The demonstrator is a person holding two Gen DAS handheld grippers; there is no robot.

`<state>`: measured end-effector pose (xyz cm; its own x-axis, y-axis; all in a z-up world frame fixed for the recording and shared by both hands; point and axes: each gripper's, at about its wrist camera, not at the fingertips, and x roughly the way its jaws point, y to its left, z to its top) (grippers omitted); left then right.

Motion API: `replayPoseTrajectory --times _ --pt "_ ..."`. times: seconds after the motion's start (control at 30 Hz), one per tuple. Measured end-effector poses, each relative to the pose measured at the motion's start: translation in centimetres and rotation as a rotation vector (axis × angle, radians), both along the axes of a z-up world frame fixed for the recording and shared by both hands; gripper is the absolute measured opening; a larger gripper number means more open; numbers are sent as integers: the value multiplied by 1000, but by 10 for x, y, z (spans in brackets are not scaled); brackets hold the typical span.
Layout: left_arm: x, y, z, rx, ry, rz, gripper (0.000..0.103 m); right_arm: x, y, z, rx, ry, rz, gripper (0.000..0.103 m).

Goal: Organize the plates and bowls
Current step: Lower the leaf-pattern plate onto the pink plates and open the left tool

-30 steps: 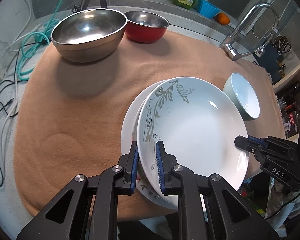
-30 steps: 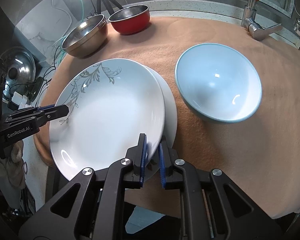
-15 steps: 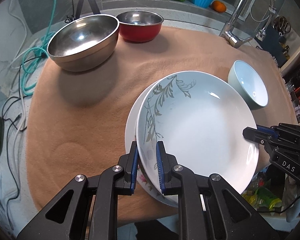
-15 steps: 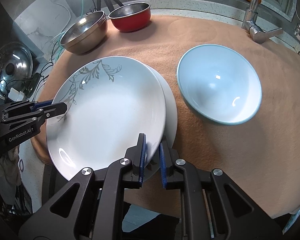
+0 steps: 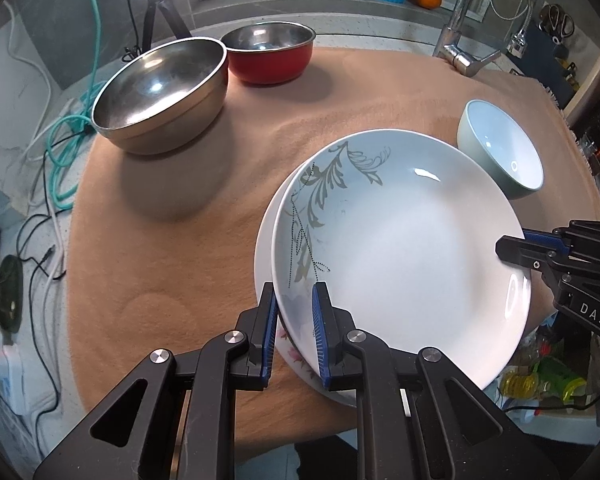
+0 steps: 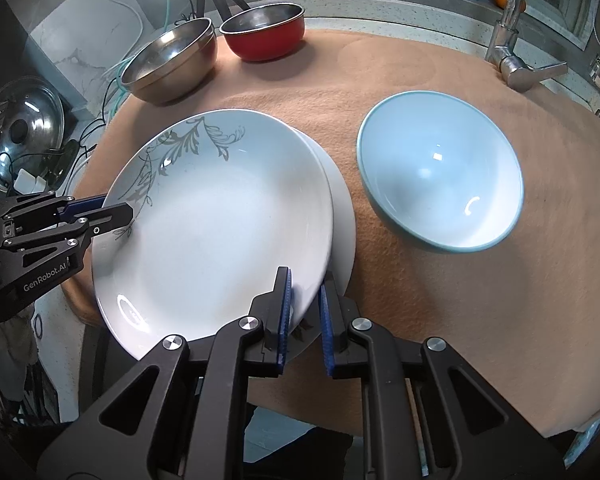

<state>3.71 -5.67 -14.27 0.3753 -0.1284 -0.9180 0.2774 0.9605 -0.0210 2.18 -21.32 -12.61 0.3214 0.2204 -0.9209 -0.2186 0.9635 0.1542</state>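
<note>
A white plate with a grey leaf pattern (image 5: 404, 248) (image 6: 220, 216) is held tilted over a second white plate (image 5: 266, 240) (image 6: 342, 216) that lies on the tan cloth. My left gripper (image 5: 294, 300) is shut on the leaf plate's near rim. My right gripper (image 6: 304, 284) is shut on the opposite rim; it shows at the right in the left wrist view (image 5: 512, 246). A light blue bowl (image 5: 500, 148) (image 6: 440, 176) stands to the right of the plates.
A large steel bowl (image 5: 160, 92) (image 6: 168, 64) and a red bowl (image 5: 270, 52) (image 6: 264, 32) stand at the back of the tan cloth (image 5: 160, 264). A tap (image 5: 464, 28) rises at the back right. Cables (image 5: 60, 152) and a pot lid (image 6: 24, 128) lie left of the cloth.
Both grippers have lifted the leaf plate a little higher and drawn it toward the near left; the plate below and the bowls have stayed put.
</note>
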Motion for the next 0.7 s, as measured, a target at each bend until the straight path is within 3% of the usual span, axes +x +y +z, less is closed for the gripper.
replayPoseTrajectory --times 0.37,0.7 --pt "2 3 -1 -11 18 8 15 1 0 1 -15 -6 16 14" --pt "8 17 -2 -111 62 51 15 2 -2 0 5 4 20 14"
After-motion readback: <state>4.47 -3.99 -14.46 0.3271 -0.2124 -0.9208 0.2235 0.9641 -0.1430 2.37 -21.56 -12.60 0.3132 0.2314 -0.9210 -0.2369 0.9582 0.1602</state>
